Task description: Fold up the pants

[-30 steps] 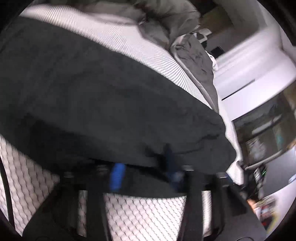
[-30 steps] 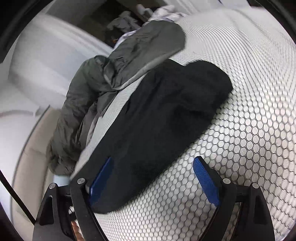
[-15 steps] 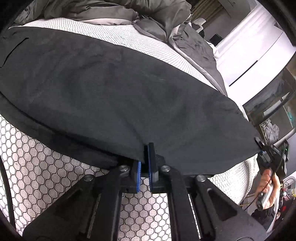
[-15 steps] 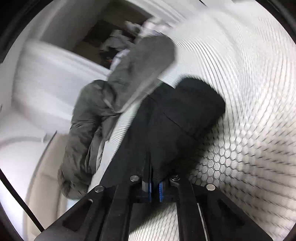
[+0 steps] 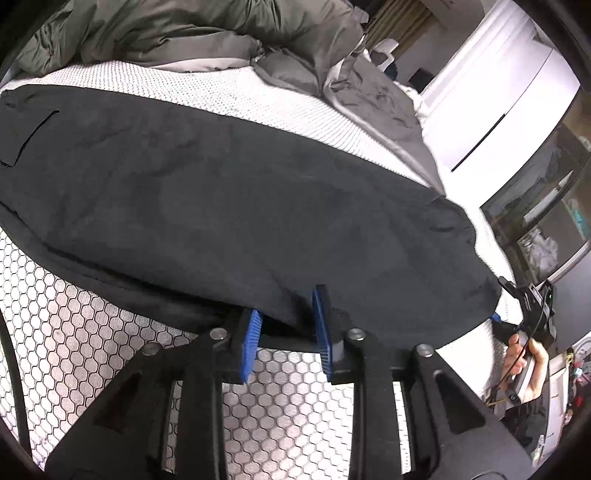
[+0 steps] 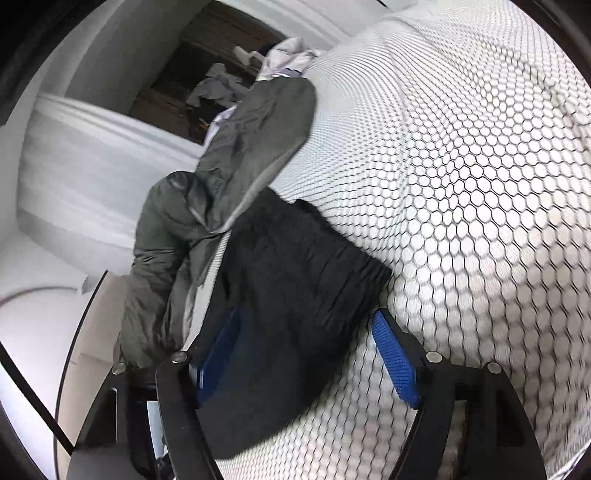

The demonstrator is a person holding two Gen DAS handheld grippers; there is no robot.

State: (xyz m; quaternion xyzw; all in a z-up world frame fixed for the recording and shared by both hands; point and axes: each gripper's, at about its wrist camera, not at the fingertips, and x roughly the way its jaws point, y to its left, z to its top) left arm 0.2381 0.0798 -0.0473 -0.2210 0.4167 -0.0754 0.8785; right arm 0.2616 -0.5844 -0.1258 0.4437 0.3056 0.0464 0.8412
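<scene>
Black pants lie stretched across a white mattress cover with a hexagon print. My left gripper is at their near long edge. Its blue pads are opening, with a fold of that edge loose between them and no pad pressing on it. In the right wrist view one end of the pants lies between the wide, opening jaws of my right gripper, with neither pad touching the cloth. A hand holds that right gripper at the pants' far right end.
A crumpled grey duvet is heaped along the far side of the bed and hangs over its edge. White cupboard doors and a dark glass-fronted shelf stand beyond the bed. The mattress spreads bare to the right.
Half a second ago both grippers were pinched shut on the pants' edge; now both sets of jaws stand apart and the cloth lies loose. The right gripper has shifted sideways along the pants' end.
</scene>
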